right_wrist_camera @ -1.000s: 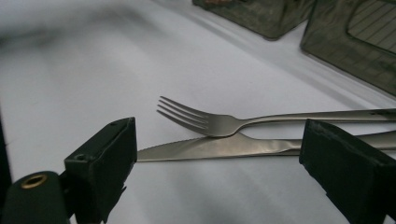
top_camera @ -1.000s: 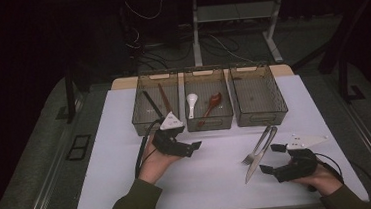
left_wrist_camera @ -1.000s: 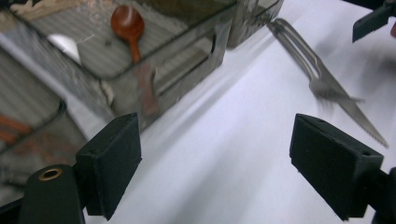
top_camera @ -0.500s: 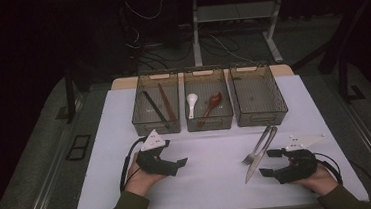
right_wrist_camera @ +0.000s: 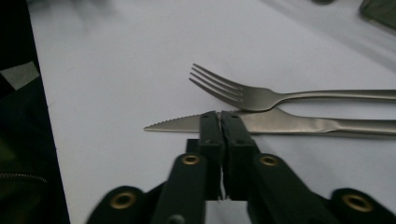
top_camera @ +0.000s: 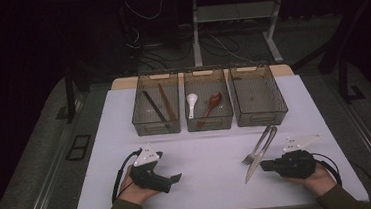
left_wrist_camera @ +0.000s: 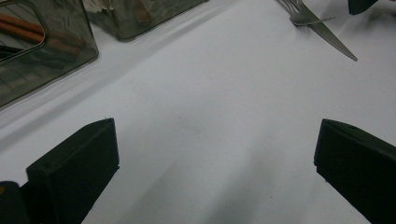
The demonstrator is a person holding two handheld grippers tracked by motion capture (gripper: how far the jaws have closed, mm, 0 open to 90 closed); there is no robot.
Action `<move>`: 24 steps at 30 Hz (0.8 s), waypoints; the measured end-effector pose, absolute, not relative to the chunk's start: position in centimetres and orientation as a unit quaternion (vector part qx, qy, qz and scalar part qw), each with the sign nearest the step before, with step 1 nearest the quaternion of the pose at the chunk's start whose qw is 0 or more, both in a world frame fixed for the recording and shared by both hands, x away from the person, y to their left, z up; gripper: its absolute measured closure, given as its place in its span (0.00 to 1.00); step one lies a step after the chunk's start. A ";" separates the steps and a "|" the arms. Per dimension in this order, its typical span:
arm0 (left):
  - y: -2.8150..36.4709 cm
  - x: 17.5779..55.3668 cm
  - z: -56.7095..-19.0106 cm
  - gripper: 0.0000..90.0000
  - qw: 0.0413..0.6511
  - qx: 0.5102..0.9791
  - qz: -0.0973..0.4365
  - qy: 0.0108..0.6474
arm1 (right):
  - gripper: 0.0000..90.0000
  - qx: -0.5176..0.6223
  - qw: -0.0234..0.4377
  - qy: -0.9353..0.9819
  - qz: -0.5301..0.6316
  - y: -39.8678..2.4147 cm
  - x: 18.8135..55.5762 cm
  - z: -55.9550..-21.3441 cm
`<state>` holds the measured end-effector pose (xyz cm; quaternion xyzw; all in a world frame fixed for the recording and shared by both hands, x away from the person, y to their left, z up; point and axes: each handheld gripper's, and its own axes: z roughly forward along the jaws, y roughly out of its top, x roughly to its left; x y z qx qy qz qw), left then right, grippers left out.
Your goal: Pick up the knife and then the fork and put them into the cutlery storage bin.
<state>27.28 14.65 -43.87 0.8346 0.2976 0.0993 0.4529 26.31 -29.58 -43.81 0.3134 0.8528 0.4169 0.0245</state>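
On a white table [top_camera: 212, 147], the left gripper [top_camera: 172, 178] rested low near the front edge, its jaws spread wide after just opening further, with only bare tabletop between them in the left gripper view. Behind it stood 3 smoky see-through bins in a row. The left bin [top_camera: 155, 105] held a dark stick and a brown stick, cut off at the corner of the left gripper view, where a handle slot showed them only in part. The middle bin [top_camera: 208, 100] held a white spoon [top_camera: 192, 104] and a reddish-brown spoon [top_camera: 212, 103]. The right bin [top_camera: 257, 97] looked dark inside, and its contents could not be made out. No brand, label or writing could be read anywhere on the bins, the cutlery or the grippers.

Further right, a steel fork [right_wrist_camera: 243, 95] and a steel knife [right_wrist_camera: 280, 123] lay side by side on the table, handles pointing toward the bins and running out of the right gripper view. The right gripper [right_wrist_camera: 220, 116], held in a hand [top_camera: 315, 178] at the table's front right, had its jaws just closed tight together, tips at the knife's serrated blade. Whether the tips touched the blade, or merely hung over it, could not be told. Beyond the table, the room was too dark to read.
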 end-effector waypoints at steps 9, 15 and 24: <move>14.7 27.2 -43.9 0.00 0.449 0.838 0.098 0.293 | 1.00 0.301 0.003 0.870 0.391 -27.5 27.5 -44.4; 14.7 27.2 -44.0 0.00 0.445 0.841 0.096 0.292 | 1.00 0.291 -0.003 0.879 0.377 -26.3 28.2 -44.7; 14.9 27.2 -44.0 0.00 0.445 0.841 0.096 0.294 | 1.00 0.290 0.000 0.879 0.378 -25.1 29.5 -44.6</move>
